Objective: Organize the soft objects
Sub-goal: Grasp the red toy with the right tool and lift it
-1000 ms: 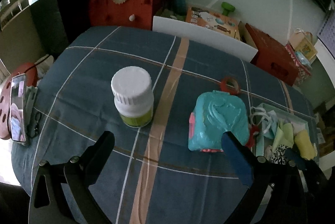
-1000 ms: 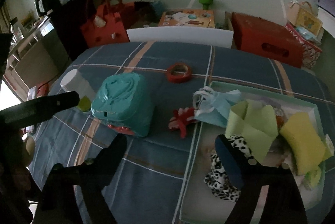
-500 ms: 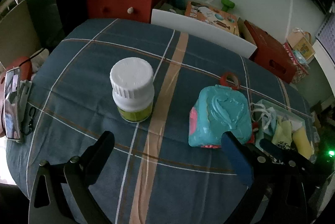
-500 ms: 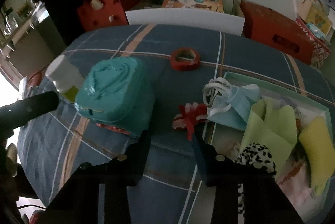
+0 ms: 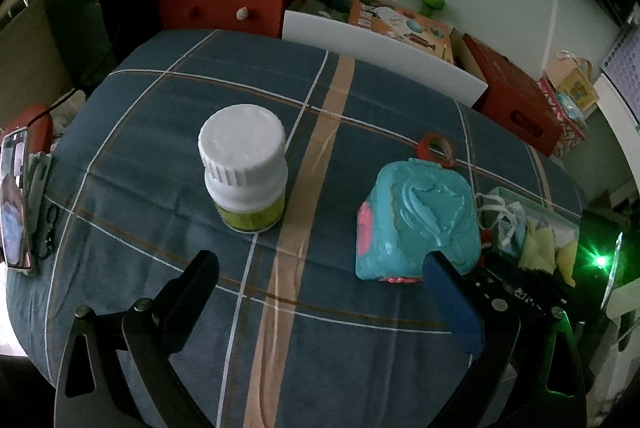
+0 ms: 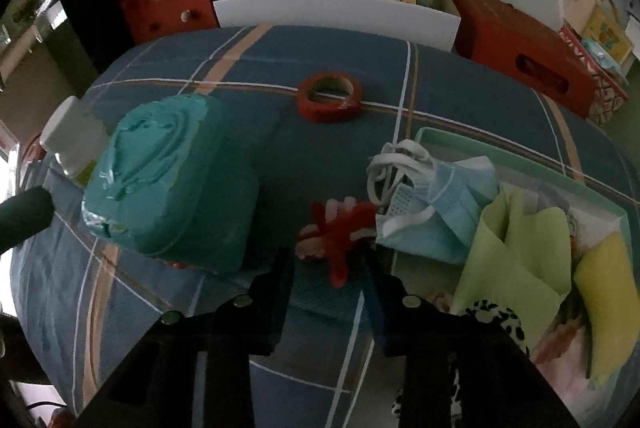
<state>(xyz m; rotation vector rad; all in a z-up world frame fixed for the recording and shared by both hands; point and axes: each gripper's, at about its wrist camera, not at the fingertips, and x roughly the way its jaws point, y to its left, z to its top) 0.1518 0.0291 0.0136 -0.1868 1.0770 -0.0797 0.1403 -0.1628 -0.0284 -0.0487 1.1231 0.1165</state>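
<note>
A red and pink fuzzy soft toy [image 6: 340,232] lies on the plaid tablecloth, just left of a pale green tray [image 6: 520,154]. The tray holds a blue face mask [image 6: 452,208], a light green cloth [image 6: 516,244], a yellow cloth [image 6: 608,292] and a black-and-white spotted cloth [image 6: 496,320]. My right gripper [image 6: 328,260] is low over the toy. Its jaws are closing with the toy's lower end between them, and I see no pad pressing on it. My left gripper [image 5: 320,264] hangs open over bare cloth, nothing between its fingers.
A teal wipes pack [image 5: 420,212] lies left of the toy, and a white-capped bottle [image 5: 244,168] stands further left. A red tape roll [image 6: 330,96] sits behind. A phone [image 5: 14,200] lies at the table's left edge. Red bags and boxes stand beyond the far edge.
My right gripper has come down and to the left, from beside the tray to over the red toy, and its jaws have narrowed a lot. The left gripper has barely moved.
</note>
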